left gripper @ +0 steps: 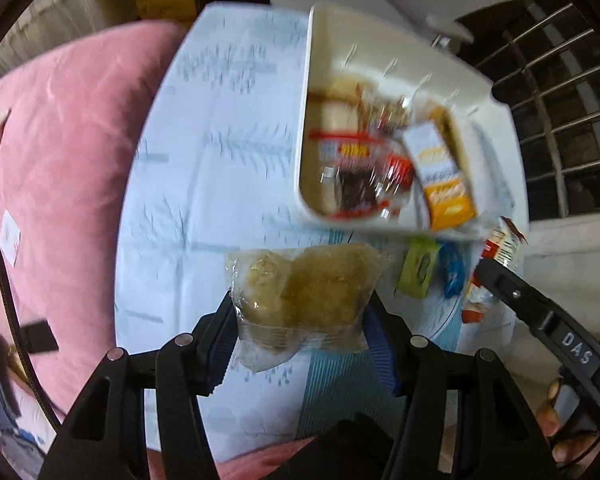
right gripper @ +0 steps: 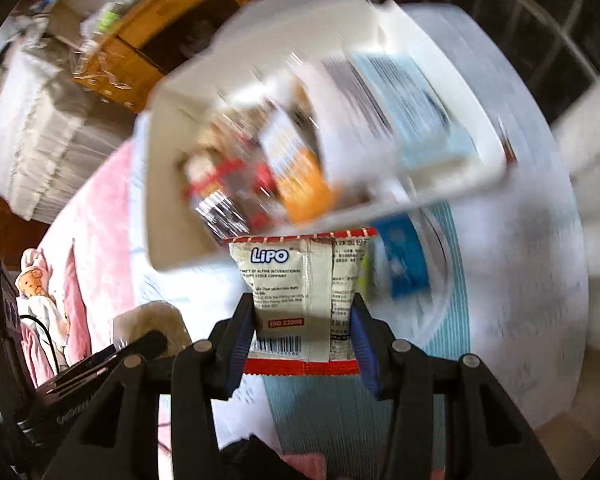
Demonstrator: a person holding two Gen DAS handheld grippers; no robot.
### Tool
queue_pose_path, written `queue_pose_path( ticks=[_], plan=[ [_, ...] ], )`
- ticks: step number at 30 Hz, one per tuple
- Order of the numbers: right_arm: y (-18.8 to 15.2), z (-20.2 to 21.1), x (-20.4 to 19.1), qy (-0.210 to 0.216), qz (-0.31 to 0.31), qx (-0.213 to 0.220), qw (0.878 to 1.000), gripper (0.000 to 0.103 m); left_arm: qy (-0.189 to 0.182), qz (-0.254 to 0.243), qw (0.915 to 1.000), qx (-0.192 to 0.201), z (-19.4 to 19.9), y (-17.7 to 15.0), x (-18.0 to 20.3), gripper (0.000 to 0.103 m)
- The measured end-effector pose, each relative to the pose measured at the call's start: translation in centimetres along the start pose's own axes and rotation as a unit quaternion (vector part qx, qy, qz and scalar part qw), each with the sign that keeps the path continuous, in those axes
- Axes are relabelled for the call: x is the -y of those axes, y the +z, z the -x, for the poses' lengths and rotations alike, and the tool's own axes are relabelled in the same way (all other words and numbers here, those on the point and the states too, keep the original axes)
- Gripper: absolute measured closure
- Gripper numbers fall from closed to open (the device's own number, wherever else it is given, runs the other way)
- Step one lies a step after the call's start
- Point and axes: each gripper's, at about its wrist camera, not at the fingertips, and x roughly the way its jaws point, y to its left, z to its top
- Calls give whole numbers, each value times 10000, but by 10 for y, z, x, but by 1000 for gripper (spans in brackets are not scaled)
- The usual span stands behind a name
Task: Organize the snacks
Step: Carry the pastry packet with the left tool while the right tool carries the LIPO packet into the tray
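- Above the table, your left gripper (left gripper: 300, 320) pinches a clear pastry packet (left gripper: 304, 296); the white bin (left gripper: 304, 120) lies ahead (slightly rightward).
- Your right gripper (right gripper: 304, 332) pinches the Lipo packet (right gripper: 300, 292), bin directly ahead.

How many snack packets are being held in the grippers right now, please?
2: a clear packet in the left gripper, and a Lipo packet in the right gripper.
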Motion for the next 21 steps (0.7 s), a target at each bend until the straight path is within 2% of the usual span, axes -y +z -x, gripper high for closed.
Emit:
queue_pose_path(
  ticks=[5, 10, 11, 13, 14, 15, 16, 17, 21],
  plan=[
    [10, 13, -24, 148, 430, 727, 9963, 57, -270, -132, 9980, 551, 21, 24, 4, 46],
    [16, 28, -50, 139, 755, 1370, 9876, 57, -511, -260, 9924, 1086, 28, 45, 12, 45],
    [18, 30, -51, 187, 802, 1452, 9860, 57, -602, -265, 9912, 1153, 28, 49, 14, 42],
    [20, 33, -53, 331, 917, 1523, 9835, 54, -776, -304, 9879, 1308, 32, 53, 15, 26],
    [22, 35, -53, 404, 957, 1532, 9827, 49, -839, -317, 9859, 1410, 35, 54, 16, 16],
    [22, 37, -51, 410, 933, 1599, 9819, 44, -891, -343, 9840, 1507, 39, 54, 17, 15],
    [23, 39, -50, 384, 903, 1662, 9812, 34, -935, -376, 9828, 1548, 42, 53, 19, 15],
    [22, 42, -48, 351, 867, 1771, 9797, 30, -968, -421, 9823, 1547, 43, 53, 20, 15],
    [18, 49, -39, 255, 744, 1891, 9788, 29, -944, -520, 9853, 1323, 35, 49, 21, 15]
  ],
)
